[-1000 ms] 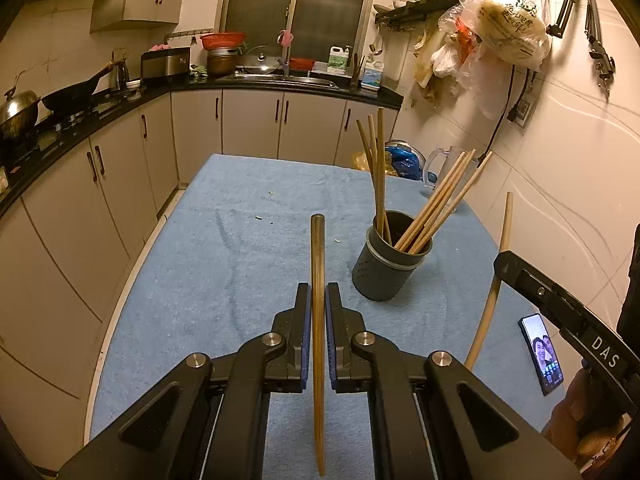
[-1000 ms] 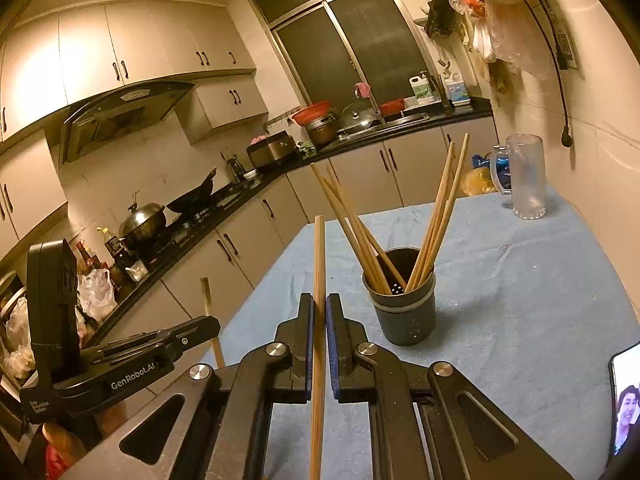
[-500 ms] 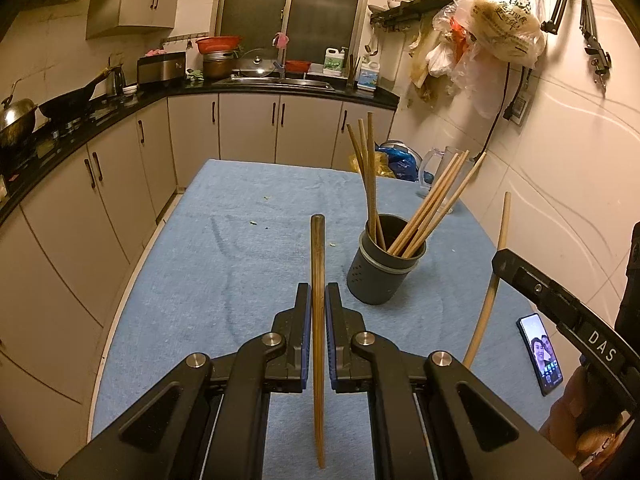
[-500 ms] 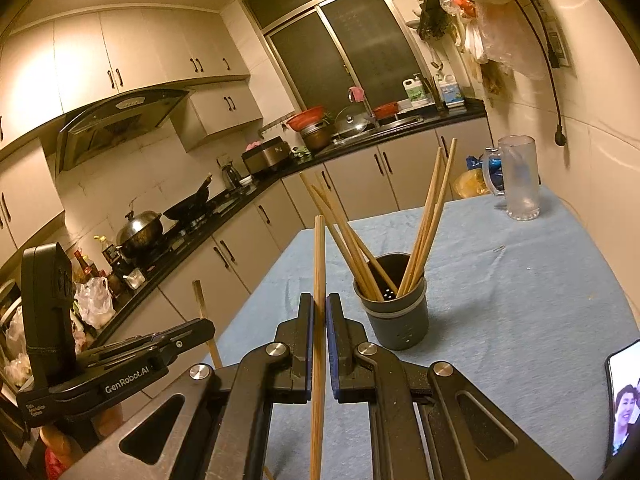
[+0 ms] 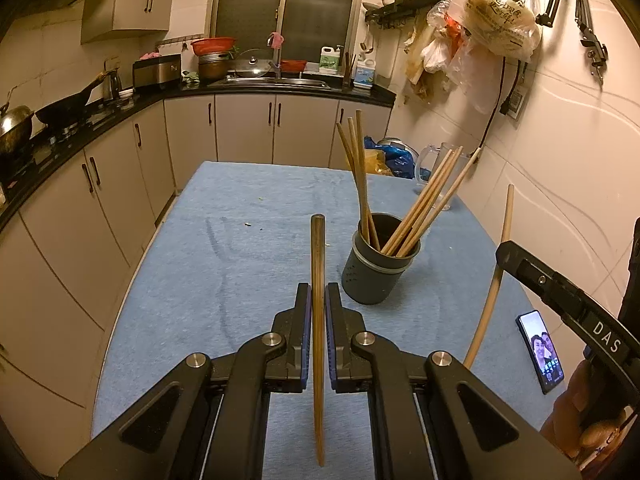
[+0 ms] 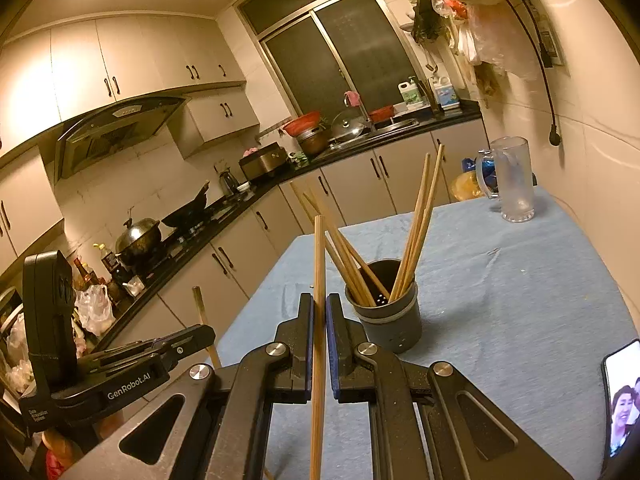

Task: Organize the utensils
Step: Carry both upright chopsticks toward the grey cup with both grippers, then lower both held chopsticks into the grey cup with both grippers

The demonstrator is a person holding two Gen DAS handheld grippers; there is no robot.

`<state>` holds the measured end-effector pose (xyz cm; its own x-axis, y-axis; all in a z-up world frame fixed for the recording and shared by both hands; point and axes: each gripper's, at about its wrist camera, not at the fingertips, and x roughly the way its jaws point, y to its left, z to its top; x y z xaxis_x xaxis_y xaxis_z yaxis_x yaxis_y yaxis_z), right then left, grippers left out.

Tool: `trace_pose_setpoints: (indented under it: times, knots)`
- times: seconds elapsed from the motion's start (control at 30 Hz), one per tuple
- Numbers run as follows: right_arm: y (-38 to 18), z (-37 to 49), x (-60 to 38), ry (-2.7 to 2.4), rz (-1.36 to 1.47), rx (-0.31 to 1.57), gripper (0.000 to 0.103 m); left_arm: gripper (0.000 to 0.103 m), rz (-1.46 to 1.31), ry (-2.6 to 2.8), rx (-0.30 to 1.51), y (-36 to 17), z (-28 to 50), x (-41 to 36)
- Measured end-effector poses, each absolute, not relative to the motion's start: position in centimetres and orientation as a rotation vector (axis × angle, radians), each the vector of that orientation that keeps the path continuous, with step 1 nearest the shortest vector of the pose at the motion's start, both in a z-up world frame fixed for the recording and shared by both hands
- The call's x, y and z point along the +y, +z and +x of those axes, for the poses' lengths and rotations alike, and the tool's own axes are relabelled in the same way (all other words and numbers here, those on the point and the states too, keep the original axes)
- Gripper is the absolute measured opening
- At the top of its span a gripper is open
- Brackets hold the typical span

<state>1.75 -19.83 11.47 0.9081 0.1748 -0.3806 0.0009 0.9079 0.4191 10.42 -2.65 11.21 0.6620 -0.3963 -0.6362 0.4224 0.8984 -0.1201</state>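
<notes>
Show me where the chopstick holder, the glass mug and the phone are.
Chopstick holder [image 5: 374, 276], left wrist view, on its dark outer wall.
Glass mug [image 6: 516, 184], right wrist view, mid body.
Phone [image 5: 541, 350], left wrist view, on its lit screen.

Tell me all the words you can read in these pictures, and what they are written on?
"DAS" on the black body of the right tool.
"GenRobot.AI" on the black body of the left tool.
Small white print lower on that left tool: too small to read.
Printing on the hanging plastic bag: too blurred to read.
Labels on the white bottles by the sink: too small to read.
</notes>
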Motion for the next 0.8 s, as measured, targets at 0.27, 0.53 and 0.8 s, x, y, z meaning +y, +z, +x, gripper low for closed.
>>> trace_pose_setpoints:
  times: [0.27,0.53,0.8]
  knots:
    - [11.7,1.6,-20.4,0.083,0.436,0.414,0.006,0.006,0.057,-0.467,0.710,11.4,10.4,-3.4]
    - [12.2,1.8,-21.4,0.067,0.437,0.394,0.006,0.006,0.055,-0.487,0.710,12.4,11.0,-4.2]
    - [14.7,2.5,-23.2,0.020,0.429,0.325,0.006,0.006,0.013,-0.538,0.671,16.0,12.6,-5.6]
